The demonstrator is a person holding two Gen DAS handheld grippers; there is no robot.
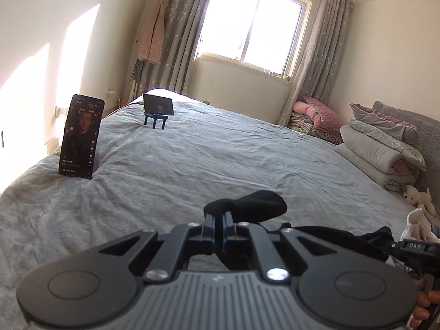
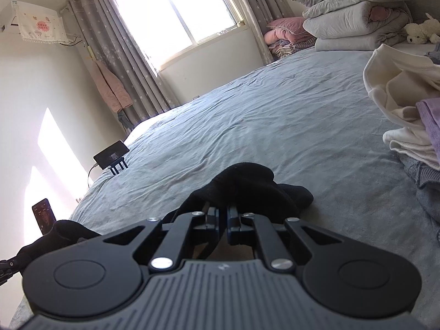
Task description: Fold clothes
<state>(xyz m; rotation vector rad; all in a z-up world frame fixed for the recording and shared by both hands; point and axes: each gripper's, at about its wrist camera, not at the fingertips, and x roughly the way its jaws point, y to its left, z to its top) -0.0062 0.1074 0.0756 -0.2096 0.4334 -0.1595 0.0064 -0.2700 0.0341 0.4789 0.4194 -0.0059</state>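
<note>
Socks seem to be the job at this moment: a black sock point(image 1: 258, 203) is pinched at one end between the narrow, closed jaws of the left gripper point(image 1: 220, 216), its toe poking out to the right above the grey bedsheet point(image 1: 192, 165). From the left wrist view the dark fabric trails off to the right toward the right gripper point(image 1: 412, 247), whose handle sits in a hand point(image 1: 423, 302) at the near right edge.

The right wrist view shows the other end: the right gripper point(image 2: 222, 214) has its jaws drawn close together on a bunched black sock point(image 2: 247, 184), which humps up over the fingertips and spills to the right onto the sheet. Whether both grippers hold the same sock I cannot tell.

Only the right view shows the pile of white and lilac clothes point(image 2: 407, 90) at the right and the air conditioner point(image 2: 27, 19) high on the left wall. An upright phone point(image 1: 79, 137) stands large at the left in the left view, with a tablet on a stand point(image 1: 158, 107) farther off. Folded quilts point(image 1: 379, 148) lie stacked at the far right.
</note>
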